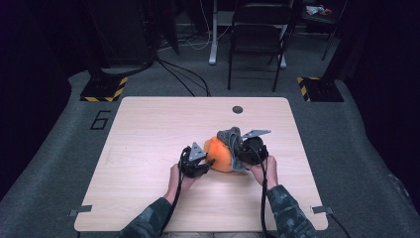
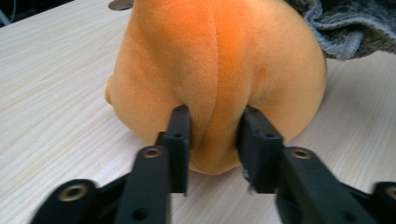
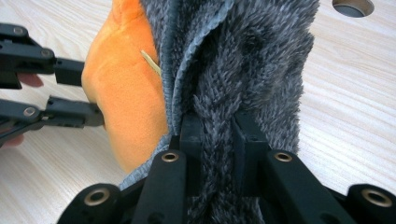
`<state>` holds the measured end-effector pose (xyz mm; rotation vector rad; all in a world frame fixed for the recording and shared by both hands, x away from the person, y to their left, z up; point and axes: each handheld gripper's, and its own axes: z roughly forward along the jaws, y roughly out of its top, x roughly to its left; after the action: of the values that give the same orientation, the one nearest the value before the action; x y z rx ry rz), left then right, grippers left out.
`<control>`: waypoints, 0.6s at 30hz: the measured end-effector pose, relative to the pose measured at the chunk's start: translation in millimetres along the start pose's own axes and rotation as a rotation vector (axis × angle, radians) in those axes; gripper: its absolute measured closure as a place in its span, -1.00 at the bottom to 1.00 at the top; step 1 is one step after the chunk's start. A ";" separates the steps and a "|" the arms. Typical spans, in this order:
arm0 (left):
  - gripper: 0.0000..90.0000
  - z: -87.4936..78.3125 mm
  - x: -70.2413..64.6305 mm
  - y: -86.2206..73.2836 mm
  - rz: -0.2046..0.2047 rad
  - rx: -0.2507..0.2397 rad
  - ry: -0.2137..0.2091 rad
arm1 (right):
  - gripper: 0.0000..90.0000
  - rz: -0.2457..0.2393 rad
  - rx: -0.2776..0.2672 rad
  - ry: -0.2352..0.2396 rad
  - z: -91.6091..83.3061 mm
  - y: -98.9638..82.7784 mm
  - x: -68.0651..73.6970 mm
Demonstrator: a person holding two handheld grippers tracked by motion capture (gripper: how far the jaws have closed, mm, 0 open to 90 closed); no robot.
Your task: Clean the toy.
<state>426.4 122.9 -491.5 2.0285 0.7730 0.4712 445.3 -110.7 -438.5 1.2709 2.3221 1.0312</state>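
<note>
On the wooden table (image 1: 148, 148), I keep my left gripper (image 2: 214, 140) pinching the orange plush (image 2: 215, 70) while my right gripper (image 3: 218, 140), clamped on the grey knit cover (image 3: 252, 70), peels slowly upward.

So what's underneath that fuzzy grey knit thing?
An orange plush toy: the grey knit hat drapes over one side of it. The right claw pinches a fold of the hat, the left claw pinches the plush. The toy's covered part is hidden.
</note>
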 end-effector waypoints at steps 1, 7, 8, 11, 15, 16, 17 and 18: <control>0.58 -0.3 -0.4 0.1 -0.001 0.007 -0.001 | 0.69 0.001 -0.003 0.002 -0.2 0.1 -0.2; 0.71 -3.8 3.3 0.6 -0.086 -0.008 -0.013 | 0.70 -0.004 -0.032 0.016 -7.8 5.3 -0.4; 0.71 -4.4 4.6 0.8 -0.118 -0.015 -0.026 | 0.69 0.004 -0.049 0.023 -11.0 6.8 0.2; 0.71 -5.4 4.0 2.5 -0.161 -0.015 -0.054 | 0.70 0.008 -0.087 0.048 -22.1 12.5 4.1; 0.70 -6.3 -5.3 5.3 -0.146 -0.004 -0.059 | 0.70 -0.016 -0.134 0.076 -31.5 20.9 18.6; 0.70 -6.2 -6.7 5.9 -0.138 -0.004 -0.054 | 0.70 -0.034 -0.130 0.081 -31.2 21.7 23.5; 0.70 -5.5 -7.8 6.1 -0.138 -0.006 -0.050 | 0.70 -0.047 -0.124 0.077 -29.2 21.4 28.1; 0.69 -5.3 -7.9 6.3 -0.129 0.000 -0.044 | 0.69 -0.076 -0.106 0.064 -25.4 20.8 31.6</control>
<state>419.6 118.2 -483.6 1.9689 0.8705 0.3518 425.9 -88.8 -403.6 1.1174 2.3096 1.1689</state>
